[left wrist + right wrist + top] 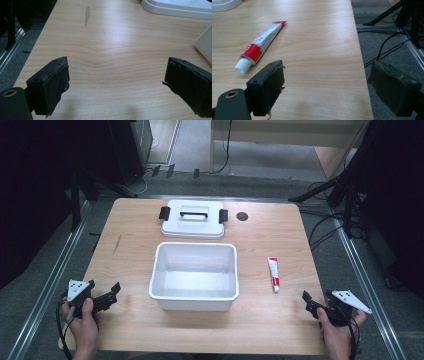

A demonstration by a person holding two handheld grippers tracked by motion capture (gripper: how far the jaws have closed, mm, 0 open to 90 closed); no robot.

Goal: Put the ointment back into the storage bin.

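A white open bin (194, 302) stands empty in the middle of the wooden table (265, 320). Behind it lies its white lid (192, 227) with a black handle and two black clips. To the right of the bin lies a red-and-white tube (273, 274), white cap toward me. My left gripper (111, 295) is held open over the table's front left, nothing between its jaws (117, 67). Open as well, my right gripper (309, 302) hovers at the front right edge, and the tube (260, 43) lies ahead and to the left of its jaws (327, 68).
The bin's corner (205, 42) and the lid's edge (175, 7) lie ahead and right of the left gripper. A grey smear (87, 16) marks the wood. A dark round hole (242, 216) sits right of the lid. Cables and stand legs (392, 15) cover the floor beyond the right edge.
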